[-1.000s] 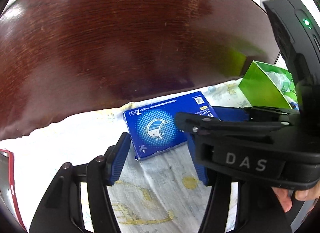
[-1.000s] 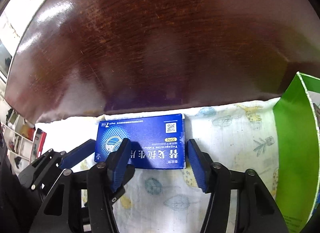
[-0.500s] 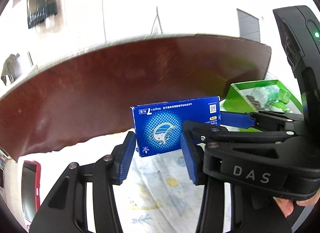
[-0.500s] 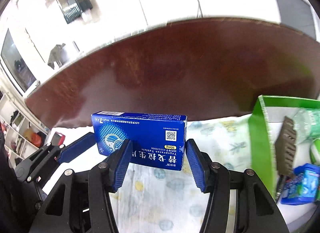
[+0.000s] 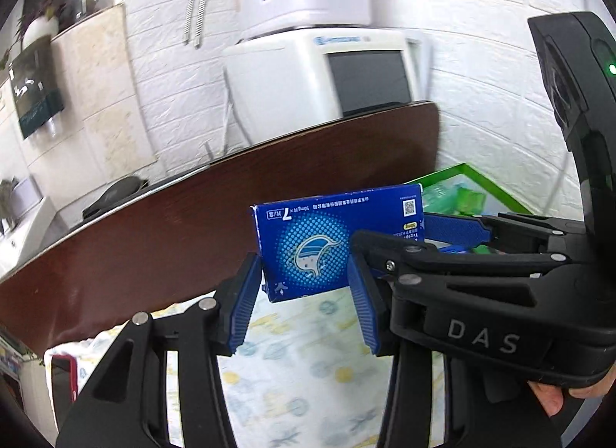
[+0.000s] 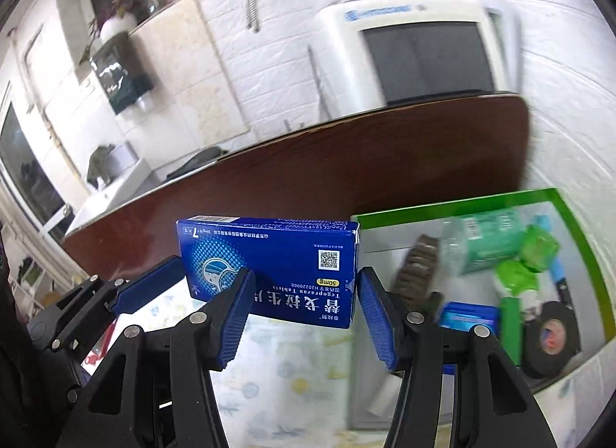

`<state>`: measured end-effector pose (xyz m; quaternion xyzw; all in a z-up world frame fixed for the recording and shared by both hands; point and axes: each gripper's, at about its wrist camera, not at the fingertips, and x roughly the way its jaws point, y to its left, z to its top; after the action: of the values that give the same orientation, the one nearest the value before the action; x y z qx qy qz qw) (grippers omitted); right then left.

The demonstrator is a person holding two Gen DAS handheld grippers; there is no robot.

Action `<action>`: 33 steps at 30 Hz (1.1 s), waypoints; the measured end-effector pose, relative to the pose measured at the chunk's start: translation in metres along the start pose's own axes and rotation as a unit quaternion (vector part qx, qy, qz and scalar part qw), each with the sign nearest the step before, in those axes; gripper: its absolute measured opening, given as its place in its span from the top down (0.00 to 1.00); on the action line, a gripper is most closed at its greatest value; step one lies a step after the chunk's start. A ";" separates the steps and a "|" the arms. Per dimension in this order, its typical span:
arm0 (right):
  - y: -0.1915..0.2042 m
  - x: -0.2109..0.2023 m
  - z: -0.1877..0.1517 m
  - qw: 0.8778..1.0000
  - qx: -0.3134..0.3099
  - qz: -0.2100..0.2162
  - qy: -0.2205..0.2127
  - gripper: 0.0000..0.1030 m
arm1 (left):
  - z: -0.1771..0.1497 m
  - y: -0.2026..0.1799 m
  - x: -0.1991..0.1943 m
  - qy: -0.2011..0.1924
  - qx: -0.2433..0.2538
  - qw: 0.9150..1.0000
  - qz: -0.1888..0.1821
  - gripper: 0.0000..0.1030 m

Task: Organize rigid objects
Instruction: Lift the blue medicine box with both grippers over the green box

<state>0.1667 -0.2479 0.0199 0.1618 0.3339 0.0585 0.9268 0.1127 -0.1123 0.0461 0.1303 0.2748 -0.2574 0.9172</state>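
Note:
A blue medicine box [image 5: 308, 244] is held in the air above the patterned cloth, gripped at both ends. My left gripper [image 5: 304, 305] is shut on its left end. My right gripper [image 6: 304, 313] is shut on its right end, and the box [image 6: 285, 263] fills the gap between the blue pads. The right gripper's body [image 5: 481, 294] crosses the left wrist view on the right. The left gripper's finger [image 6: 146, 290] shows at the left of the right wrist view.
A green-rimmed box [image 6: 577, 240] to the right holds a bottle [image 6: 485, 244], green packets, a black tape roll [image 6: 550, 336], a small blue box [image 6: 469, 317] and a dark comb-like item. The dark wooden table [image 5: 154, 240] lies behind. A red phone [image 5: 61, 382] lies at the left.
Both grippers closed on the blue box and lifted it off the cloth, tilting upward. The green box's contents and the room behind came into view.

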 end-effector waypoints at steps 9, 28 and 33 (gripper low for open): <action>-0.074 -0.041 -0.001 0.998 0.043 -0.037 -0.024 0.44 | 0.023 -0.084 0.016 0.002 0.045 0.998 -0.038 0.57; -0.168 -0.048 -0.011 0.993 0.105 -0.054 -0.020 0.44 | 0.029 -0.160 0.059 0.045 0.079 0.994 -0.058 0.57; -0.180 -0.040 -0.011 0.992 0.116 -0.056 -0.012 0.44 | 0.029 -0.166 0.074 0.059 0.083 0.993 -0.059 0.57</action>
<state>0.1291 -0.4234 -0.0255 0.2498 0.3356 -0.0348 0.9076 0.0879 -0.2917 0.0113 0.2048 0.3130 -0.3245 0.8688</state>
